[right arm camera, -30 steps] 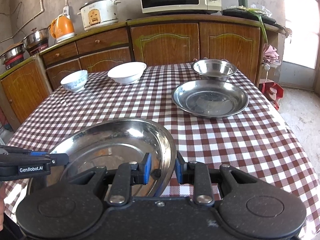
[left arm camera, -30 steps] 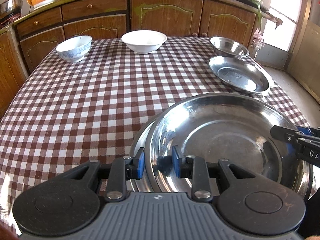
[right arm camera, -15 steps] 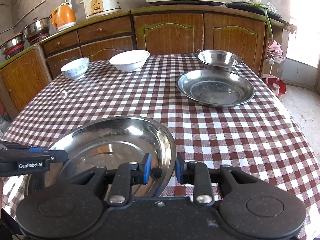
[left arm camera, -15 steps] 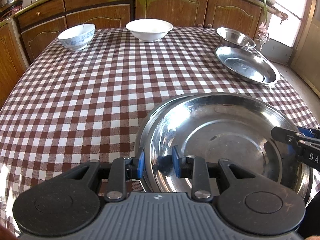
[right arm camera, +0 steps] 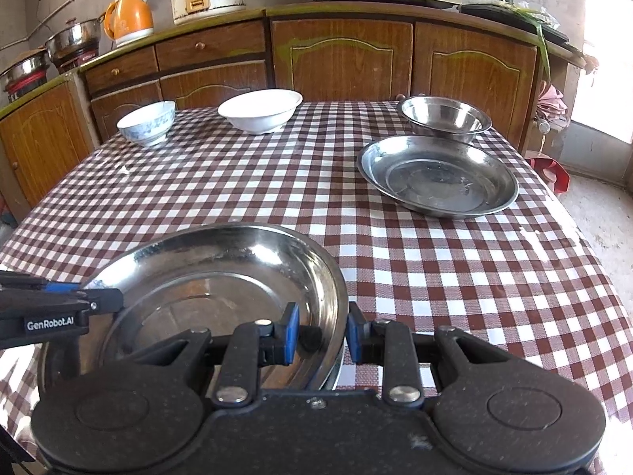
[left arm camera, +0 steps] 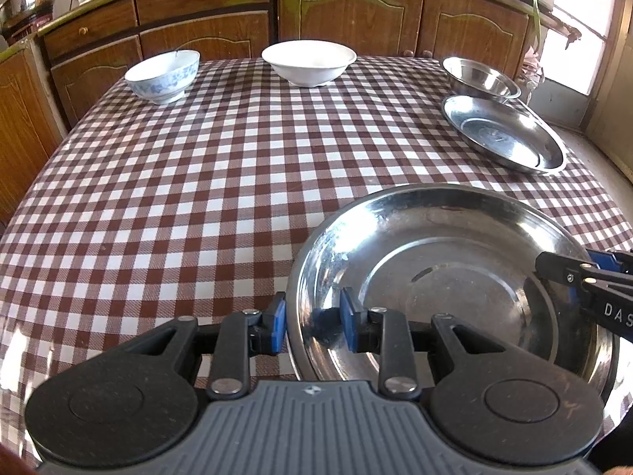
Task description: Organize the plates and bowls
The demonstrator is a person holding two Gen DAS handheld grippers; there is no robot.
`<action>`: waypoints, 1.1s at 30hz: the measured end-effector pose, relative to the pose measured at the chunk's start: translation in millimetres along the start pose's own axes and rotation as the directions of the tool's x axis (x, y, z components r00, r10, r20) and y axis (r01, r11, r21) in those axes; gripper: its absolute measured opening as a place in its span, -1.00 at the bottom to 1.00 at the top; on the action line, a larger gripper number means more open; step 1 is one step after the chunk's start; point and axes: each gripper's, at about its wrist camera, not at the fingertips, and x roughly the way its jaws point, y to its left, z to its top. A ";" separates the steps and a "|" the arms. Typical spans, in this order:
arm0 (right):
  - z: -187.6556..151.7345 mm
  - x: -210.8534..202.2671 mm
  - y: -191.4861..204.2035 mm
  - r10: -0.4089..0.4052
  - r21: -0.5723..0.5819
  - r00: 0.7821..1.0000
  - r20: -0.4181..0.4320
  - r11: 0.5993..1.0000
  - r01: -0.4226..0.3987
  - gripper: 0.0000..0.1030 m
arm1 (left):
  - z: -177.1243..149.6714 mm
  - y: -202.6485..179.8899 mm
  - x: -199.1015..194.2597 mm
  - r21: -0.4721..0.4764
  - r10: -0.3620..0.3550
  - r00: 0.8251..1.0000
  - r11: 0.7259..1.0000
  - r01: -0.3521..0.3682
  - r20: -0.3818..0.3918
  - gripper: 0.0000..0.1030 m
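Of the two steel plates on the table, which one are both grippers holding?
The near steel plate, gripped at opposite rims by the left gripper and right gripper. The far steel plate sits untouched, in front of the steel bowl.

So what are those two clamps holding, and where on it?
Both hold the big steel plate by its rim: the left gripper on the plate's left edge, the right gripper on the opposite edge.

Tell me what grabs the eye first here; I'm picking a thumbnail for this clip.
The big steel plate at the near table edge dominates, its rim pinched by the left claw and the right claw on opposite sides. Behind it stretches the brown-checked tablecloth, with a second steel plate and steel bowl far right, two white bowls far left.
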 end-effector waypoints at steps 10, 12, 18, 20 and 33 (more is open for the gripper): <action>-2.5 7.5 1.0 -0.002 -0.002 1.000 -0.028 1.000 0.002 -0.37 | -0.1 1.4 6.2 0.001 0.001 1.000 1.000 -0.001 -0.021 -0.42; -2.4 7.7 1.2 -0.004 -0.006 1.000 -0.028 1.000 0.003 -0.37 | -0.3 1.8 7.0 -0.001 0.000 1.000 1.000 0.000 -0.023 -0.41; -3.2 6.6 3.6 -0.014 -0.031 1.000 -0.026 0.999 0.013 -0.36 | -2.0 -0.4 7.6 0.013 0.006 1.000 1.000 -0.005 -0.020 -0.41; -2.5 7.0 2.6 -0.014 -0.027 0.999 -0.032 1.000 0.013 -0.36 | -1.7 0.6 8.0 0.005 0.000 1.000 1.000 0.000 -0.025 -0.41; 3.7 -6.3 -8.0 -0.056 -0.008 0.998 0.012 0.998 0.056 -0.03 | -0.2 4.3 4.6 -0.030 -0.019 0.999 0.999 0.018 -0.033 -0.37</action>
